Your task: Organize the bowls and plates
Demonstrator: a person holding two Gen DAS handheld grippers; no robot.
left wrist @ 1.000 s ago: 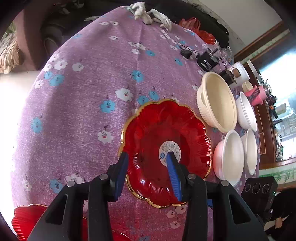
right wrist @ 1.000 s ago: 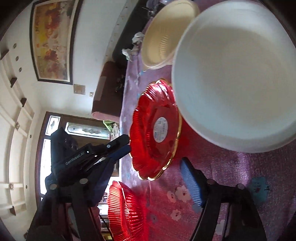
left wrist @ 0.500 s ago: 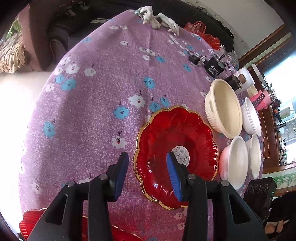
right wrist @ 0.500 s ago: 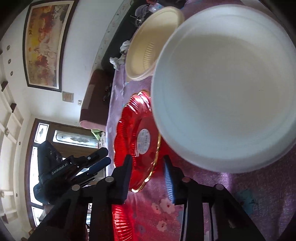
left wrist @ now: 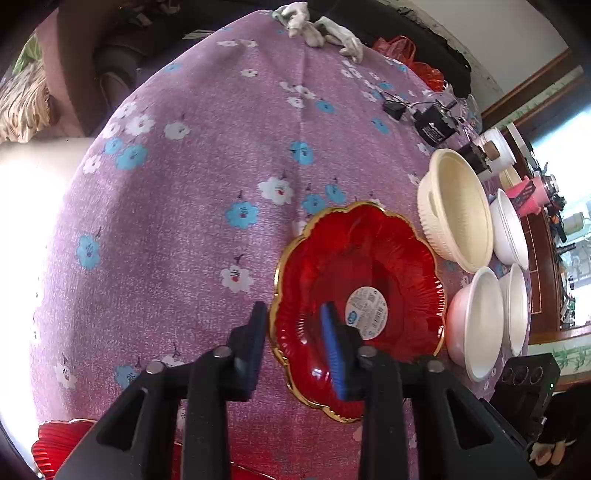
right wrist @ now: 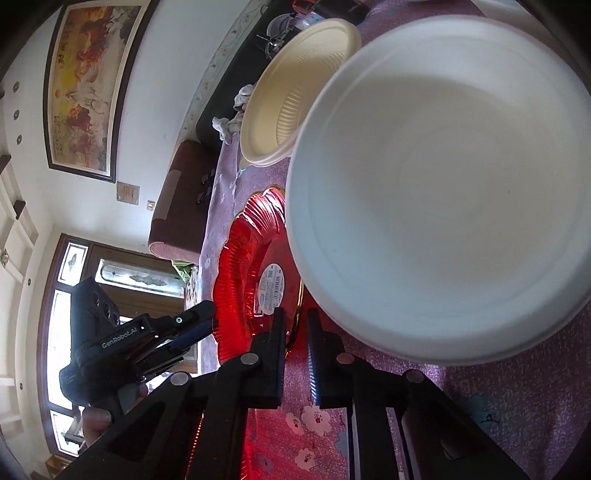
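Observation:
A red flower-shaped plate (left wrist: 362,266) with a gold rim lies on the purple flowered cloth. My left gripper (left wrist: 293,306) straddles its left rim. One finger is outside on the cloth, the blue pad is inside the plate, and the jaws are closing with a gap still showing. From the opposite side, my right gripper (right wrist: 296,312) has its jaws closing to a narrow slit on the same red plate (right wrist: 243,258). The gold rim runs between its pads. The left gripper (right wrist: 205,317) shows at the plate's far edge. A large white bowl (right wrist: 443,203) stands just right of the plate.
A cream ribbed bowl (left wrist: 458,210) and three white bowls (left wrist: 480,325) (left wrist: 513,229) (left wrist: 517,306) line the plate's right side. A second red plate (left wrist: 55,443) lies at the lower left. A black adapter with cables (left wrist: 432,122) and white gloves (left wrist: 317,22) are farther back.
My left gripper shifted left across the red plate until its rim came between the jaws, which then narrowed. The right jaws went from wide apart to a narrow slit at the plate's rim.

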